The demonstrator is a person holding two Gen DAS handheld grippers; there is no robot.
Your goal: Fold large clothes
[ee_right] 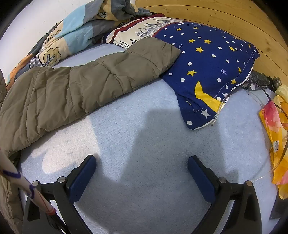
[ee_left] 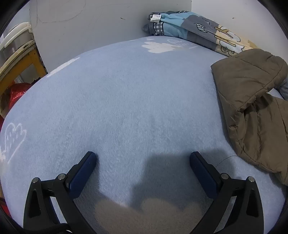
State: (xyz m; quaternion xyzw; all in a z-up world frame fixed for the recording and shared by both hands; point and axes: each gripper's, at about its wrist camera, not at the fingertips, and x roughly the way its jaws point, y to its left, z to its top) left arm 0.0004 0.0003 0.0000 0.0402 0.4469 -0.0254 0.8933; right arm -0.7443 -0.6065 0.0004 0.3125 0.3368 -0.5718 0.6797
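— Where is the coat?

— The brown quilted puffer jacket [ee_right: 86, 79] lies on the bed's pale blue fleece blanket [ee_right: 144, 144]; in the right wrist view it stretches from the lower left edge up toward the middle, and its far end rests against the dark blue star-patterned pillow [ee_right: 212, 59]; in the left wrist view the same jacket [ee_left: 252, 100] sits at the right edge, bunched and folded over on itself.

— And the tongs?

— The left tongs [ee_left: 143, 158] are spread wide over bare blanket [ee_left: 126, 99], gripping nothing; their shadow falls on the fleece between the blue pads; the jacket is near the right-hand finger but apart from it. The right tongs [ee_right: 142, 161] are likewise spread wide and empty, over bare fleece with the jacket off to their left.

— What else is on the bed?

— A patchwork quilt [ee_right: 75, 34] in light blue, grey and cream is heaped along the white wall behind the jacket; the left wrist view shows it too [ee_left: 198, 30], with a white label at its near end; a pair of thin-framed glasses [ee_right: 252, 88] lies beside the pillow; a yellow and pink packet [ee_right: 275, 129] sits at the right edge.

— Beyond the bed?

— A yellow wooden stand [ee_left: 21, 66] carrying a cream-coloured appliance [ee_left: 14, 41] at the left; wooden panelling [ee_right: 225, 16] behind the pillow.
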